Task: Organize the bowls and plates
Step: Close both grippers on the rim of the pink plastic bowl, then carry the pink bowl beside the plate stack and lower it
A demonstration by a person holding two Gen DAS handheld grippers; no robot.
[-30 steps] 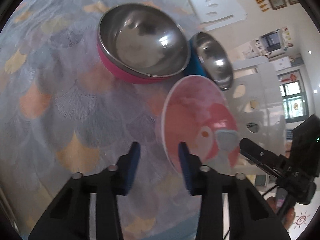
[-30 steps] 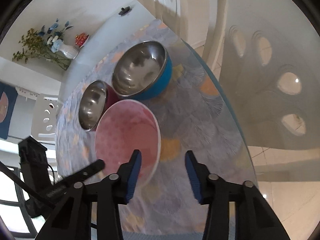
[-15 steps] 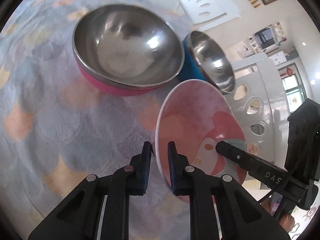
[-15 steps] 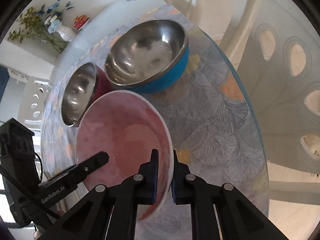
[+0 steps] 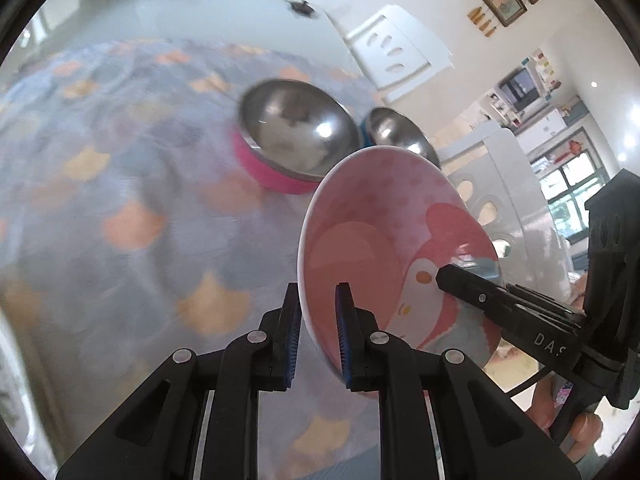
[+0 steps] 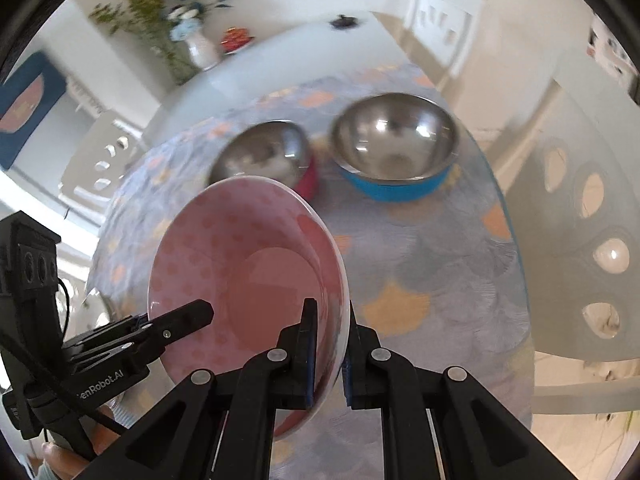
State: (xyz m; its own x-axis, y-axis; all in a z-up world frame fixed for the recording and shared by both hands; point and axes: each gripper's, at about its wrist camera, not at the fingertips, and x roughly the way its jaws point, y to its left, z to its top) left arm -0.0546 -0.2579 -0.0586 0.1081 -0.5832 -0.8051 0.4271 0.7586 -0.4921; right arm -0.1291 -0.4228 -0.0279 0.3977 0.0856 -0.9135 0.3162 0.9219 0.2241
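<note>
— Patterned tablecloth [image 5: 132,224] below, white chairs behind. Where now, the pink plate [image 5: 384,240]?

— Lifted off the cloth, pinched at two opposite parts of the rim: left gripper [image 5: 318,334] on one side, right gripper [image 6: 330,350] on the other, both pressed onto the edge.

— Risks?

— Probably slipping out, because thin glossy rim and only small contact on each side. Also twisting, if pulled unevenly by the two grips. Possibly knocking the pink steel bowl [image 5: 294,148] or the blue steel bowl [image 6: 394,146], both near, just beyond.

— Orientation?

— Tilted, not flat; hollow face turned up toward both cameras. Round, so no real long axis; the line between the two grips roughly across the table.
</note>
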